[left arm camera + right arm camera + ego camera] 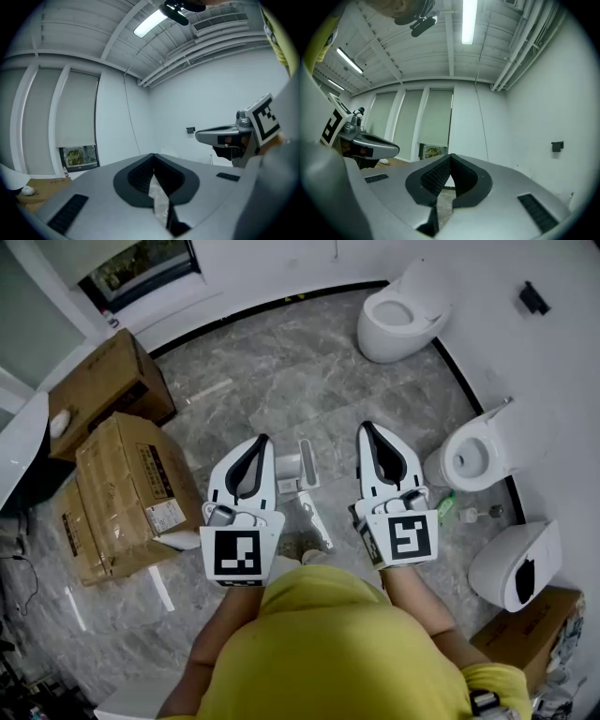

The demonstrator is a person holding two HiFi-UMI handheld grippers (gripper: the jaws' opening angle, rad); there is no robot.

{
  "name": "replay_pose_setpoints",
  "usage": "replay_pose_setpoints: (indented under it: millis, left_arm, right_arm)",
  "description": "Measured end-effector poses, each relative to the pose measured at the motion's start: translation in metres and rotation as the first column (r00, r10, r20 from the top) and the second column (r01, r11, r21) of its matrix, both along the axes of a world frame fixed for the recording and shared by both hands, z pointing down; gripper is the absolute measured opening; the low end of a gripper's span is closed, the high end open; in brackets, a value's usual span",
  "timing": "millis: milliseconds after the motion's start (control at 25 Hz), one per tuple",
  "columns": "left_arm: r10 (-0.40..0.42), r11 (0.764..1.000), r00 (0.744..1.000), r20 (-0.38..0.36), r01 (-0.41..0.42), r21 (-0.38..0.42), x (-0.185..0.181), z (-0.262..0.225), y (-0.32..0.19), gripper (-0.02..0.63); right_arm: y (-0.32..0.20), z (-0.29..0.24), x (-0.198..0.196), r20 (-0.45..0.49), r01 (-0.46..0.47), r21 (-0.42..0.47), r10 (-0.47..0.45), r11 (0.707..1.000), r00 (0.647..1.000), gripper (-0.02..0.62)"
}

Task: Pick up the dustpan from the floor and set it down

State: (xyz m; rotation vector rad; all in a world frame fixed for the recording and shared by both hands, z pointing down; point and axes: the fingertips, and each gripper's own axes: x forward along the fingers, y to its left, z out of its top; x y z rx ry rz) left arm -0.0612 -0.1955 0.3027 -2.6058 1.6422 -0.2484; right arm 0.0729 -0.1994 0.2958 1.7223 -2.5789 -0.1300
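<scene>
Looking down in the head view, I hold both tools side by side in front of my yellow shirt (328,643). The left gripper (262,440) has its jaws pressed together with nothing between them. The right gripper (366,427) is in the same condition: jaws together, nothing held. The white dustpan (302,472) lies on the grey marbled floor (281,381), in the gap between the two grippers as seen from above. Neither gripper touches it. Cardboard boxes (131,493) stand to my left. One toilet (398,320) stands ahead at the wall, and a second toilet (473,457) stands to my right.

In the left gripper view, the left gripper (153,155) points out at the white wall (187,93), not at the floor. Its black pads meet at the tips and the space behind them is empty. A strip of marbled floor shows through the slit below the pads. The right gripper (201,136) appears at the right edge. A ceiling light (150,23) is overhead, and a window (78,157) sits low at the left.

In the right gripper view, the right gripper (450,155) also faces the wall, with its pads closed tip to tip on nothing. The left gripper (396,150) appears at the left. A small black fixture (557,146) is mounted on the wall at the right. The dustpan is not in either gripper view.
</scene>
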Motion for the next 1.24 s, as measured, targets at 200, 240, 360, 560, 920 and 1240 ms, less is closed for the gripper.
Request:
replay_pose_setpoints:
  millis: [200,240,360,560,920,1240]
  left_arm:
    - [-0.003,1.000,1.000,-0.023,0.004,0.022,0.002,-0.013,0.008,0.002]
    - [-0.005,1.000,1.000,-0.027,0.006,0.021,0.001,-0.013,0.010,0.002]
    - [-0.005,1.000,1.000,-0.031,0.006,0.027,0.000,-0.016,0.012,0.002]
    - [-0.003,0.999,0.999,-0.035,0.005,0.036,0.000,-0.019,0.016,0.002]
    - [0.007,0.999,0.999,-0.037,-0.005,0.034,-0.001,-0.016,0.019,0.002]
    - [0.009,1.000,0.999,-0.045,-0.008,0.022,-0.006,-0.013,0.014,0.002]
  right_arm:
    - [0.010,-0.017,0.002,0.030,-0.012,0.035,0.011,0.999,0.999,0.009]
    - [0.012,-0.017,0.002,0.027,-0.006,0.033,0.005,0.999,1.000,0.009]
    - [0.014,-0.017,0.002,0.024,0.003,0.029,-0.003,1.000,1.000,0.009]
    - [0.019,-0.012,0.003,0.012,0.006,0.013,-0.006,1.000,1.000,0.009]
    - [0.020,-0.008,0.000,-0.007,0.005,0.002,-0.005,1.000,1.000,0.009]
    - [0.016,-0.001,0.001,-0.012,-0.005,-0.019,0.005,1.000,1.000,0.009]
